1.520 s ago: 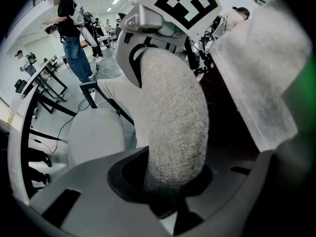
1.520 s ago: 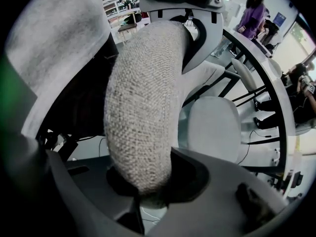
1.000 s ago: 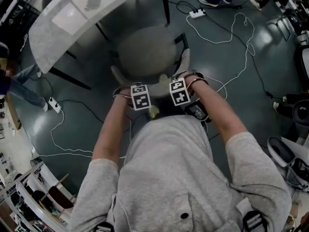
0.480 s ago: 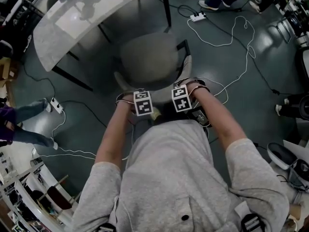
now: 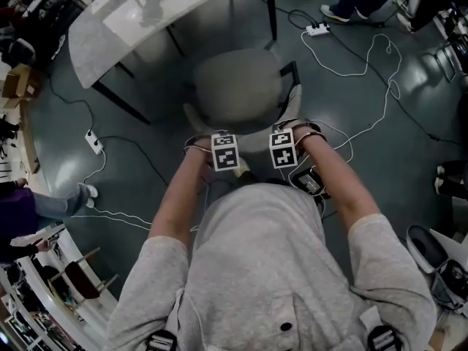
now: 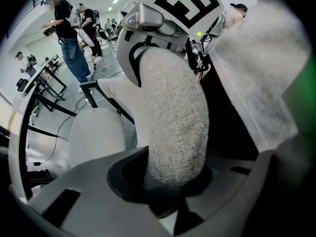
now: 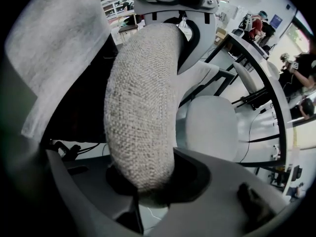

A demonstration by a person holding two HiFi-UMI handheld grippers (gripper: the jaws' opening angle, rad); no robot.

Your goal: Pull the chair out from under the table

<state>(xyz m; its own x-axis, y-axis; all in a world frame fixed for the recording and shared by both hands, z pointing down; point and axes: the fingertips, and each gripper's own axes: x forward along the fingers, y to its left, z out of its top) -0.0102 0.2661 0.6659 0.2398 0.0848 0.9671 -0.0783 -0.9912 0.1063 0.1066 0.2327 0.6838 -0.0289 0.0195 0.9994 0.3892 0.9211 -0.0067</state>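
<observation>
Jaws of both your grippers are clamped on the padded top rim of the chair's backrest (image 6: 173, 117), side by side and pointing steeply down. In the left gripper view, your left gripper (image 6: 170, 186) pinches the woven grey fabric, which fills the whole gap between its jaws. In the right gripper view, your right gripper (image 7: 148, 181) grips the same rim the same way, with the other gripper's body just beyond it. The chair (image 5: 238, 86) stands on the dark floor (image 5: 380, 145), its round seat just off the near edge of the pale table (image 5: 139, 20), between the tabletop and your body. White cables (image 5: 365, 57) trail across the floor beside the chair to a power strip (image 5: 317, 29).
</observation>
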